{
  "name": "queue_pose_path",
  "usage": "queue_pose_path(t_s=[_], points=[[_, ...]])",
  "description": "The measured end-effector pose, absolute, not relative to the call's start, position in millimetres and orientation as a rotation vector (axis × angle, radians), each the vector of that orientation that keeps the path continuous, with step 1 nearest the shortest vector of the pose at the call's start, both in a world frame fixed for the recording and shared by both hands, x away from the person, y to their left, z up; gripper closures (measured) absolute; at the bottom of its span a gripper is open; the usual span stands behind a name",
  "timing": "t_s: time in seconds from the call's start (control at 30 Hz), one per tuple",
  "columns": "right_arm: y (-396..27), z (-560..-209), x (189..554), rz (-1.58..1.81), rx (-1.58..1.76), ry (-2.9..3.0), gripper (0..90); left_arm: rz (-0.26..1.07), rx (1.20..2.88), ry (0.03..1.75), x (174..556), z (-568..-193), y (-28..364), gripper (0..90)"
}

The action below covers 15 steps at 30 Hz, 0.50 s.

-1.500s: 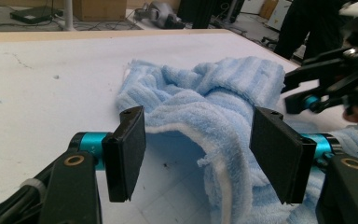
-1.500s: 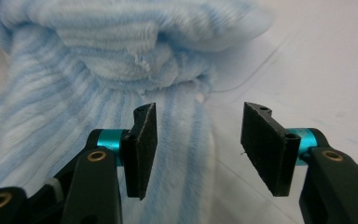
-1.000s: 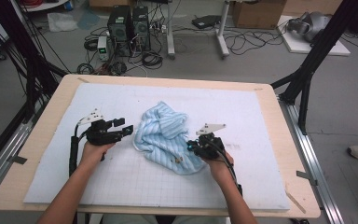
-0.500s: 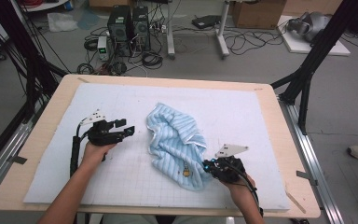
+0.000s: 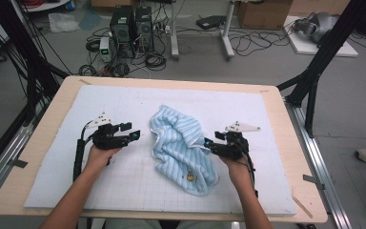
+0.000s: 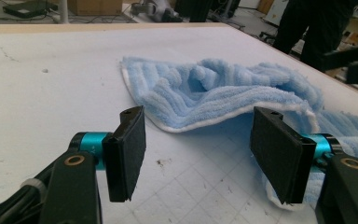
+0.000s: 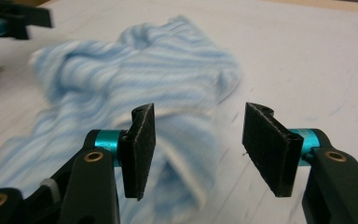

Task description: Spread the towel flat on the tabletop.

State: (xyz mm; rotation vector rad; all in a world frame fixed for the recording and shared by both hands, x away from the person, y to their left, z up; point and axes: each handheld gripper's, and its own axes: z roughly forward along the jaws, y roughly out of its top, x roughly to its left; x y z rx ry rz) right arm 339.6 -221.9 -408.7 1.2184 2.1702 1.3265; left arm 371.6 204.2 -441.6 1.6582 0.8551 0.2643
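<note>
My right claw [image 5: 208,143] sits nearest me at about 4 o'clock on the mat [image 5: 276,191]. Its jaws have just been opening and now stand apart with nothing pressed between them; the towel's [image 5: 181,145] edge lies just beyond the pads. My left claw [image 5: 134,135] rests at 8 o'clock, jaws wide and empty, pointing toward the towel and just short of it.

The towel is pale blue with stripes and lies crumpled at the mat's centre, between both claws. Its long axis runs from 11 o'clock, the far bunched end, to 5 o'clock, the near flatter end by my right wrist. A small dark mark [image 5: 189,177] sits on that near end; I cannot make out what it is.

Folds hide the towel's underside and its true outline. In the right gripper view the towel is blurred.
</note>
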Motion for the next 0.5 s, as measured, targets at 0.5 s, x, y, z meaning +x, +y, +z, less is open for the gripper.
queue_pose_path(t_s=[0.5], points=[[-181,-436,411,1.125,1.361,2.362,58.5,0.255,1.664,0.85,373,-443,204,36.7]])
